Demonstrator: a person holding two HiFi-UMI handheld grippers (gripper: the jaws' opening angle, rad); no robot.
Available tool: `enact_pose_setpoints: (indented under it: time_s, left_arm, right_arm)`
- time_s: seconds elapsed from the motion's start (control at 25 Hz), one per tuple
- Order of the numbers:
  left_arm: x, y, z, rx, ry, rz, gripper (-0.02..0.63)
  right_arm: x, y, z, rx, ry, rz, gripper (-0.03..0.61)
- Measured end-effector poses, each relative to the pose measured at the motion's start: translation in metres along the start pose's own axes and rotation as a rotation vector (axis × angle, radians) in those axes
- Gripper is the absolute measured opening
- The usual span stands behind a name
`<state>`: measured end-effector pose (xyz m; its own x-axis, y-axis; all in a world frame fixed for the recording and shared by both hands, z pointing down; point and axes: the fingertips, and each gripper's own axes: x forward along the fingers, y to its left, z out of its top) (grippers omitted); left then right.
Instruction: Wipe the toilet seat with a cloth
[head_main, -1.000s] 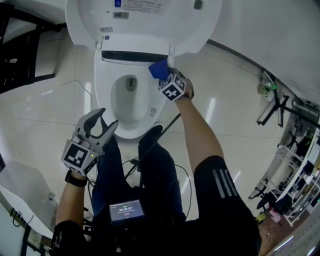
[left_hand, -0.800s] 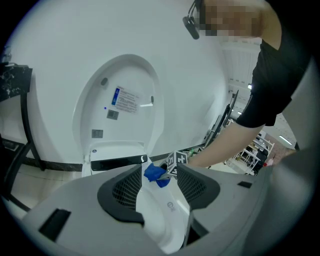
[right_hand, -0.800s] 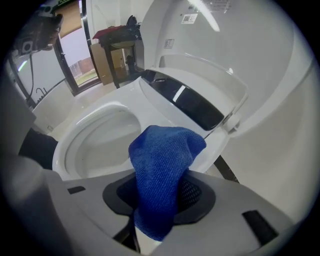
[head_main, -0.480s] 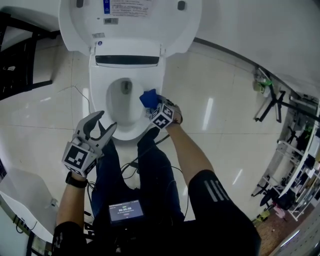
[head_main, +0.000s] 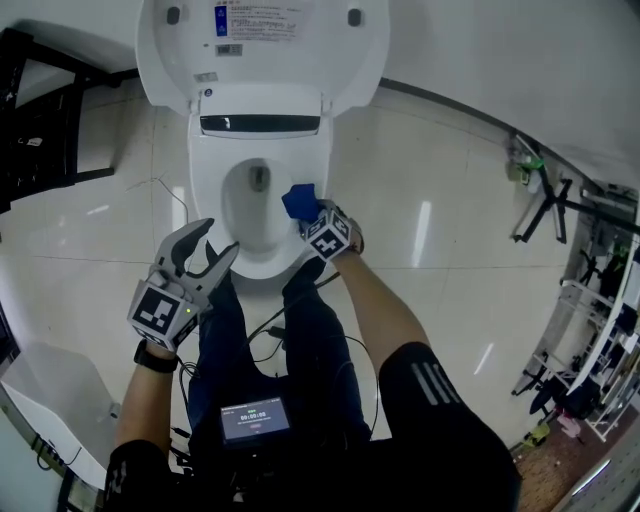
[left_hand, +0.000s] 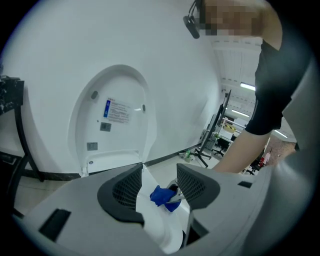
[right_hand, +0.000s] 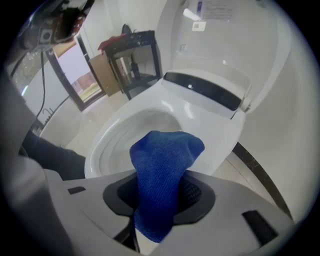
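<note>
A white toilet stands ahead with its lid raised and its seat down around the bowl. My right gripper is shut on a blue cloth, held over the seat's right side near the front. In the right gripper view the cloth bulges out between the jaws above the seat rim. My left gripper stands open with nothing between its fingers, just off the seat's front left edge.
Glossy tiled floor surrounds the toilet. A black metal stand is at the left, and a wheeled rack with a stand at the right wall. The person's legs and a small screen are below.
My right gripper has carried the cloth from the seat's back right, near the hinge, down to its front right side. The left gripper has barely moved.
</note>
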<state>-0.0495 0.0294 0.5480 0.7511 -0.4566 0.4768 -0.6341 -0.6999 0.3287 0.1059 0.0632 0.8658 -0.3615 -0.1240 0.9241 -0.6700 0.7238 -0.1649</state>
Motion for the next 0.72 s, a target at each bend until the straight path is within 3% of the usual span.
enact_pose_setpoints:
  time_s: [0.16, 0.36, 0.72]
  left_arm:
    - [-0.017, -0.001, 0.027, 0.036, -0.034, 0.003, 0.225]
    - [-0.044, -0.003, 0.079, 0.076, -0.081, 0.01, 0.225]
    - [-0.091, -0.01, 0.169, 0.236, -0.165, -0.016, 0.225]
  right_arm:
    - [-0.051, -0.008, 0.054, 0.089, -0.161, -0.021, 0.163]
    - [-0.137, -0.012, 0.114, 0.019, -0.285, -0.085, 0.163]
    - [-0.303, -0.002, 0.205, -0.012, -0.513, -0.15, 0.163]
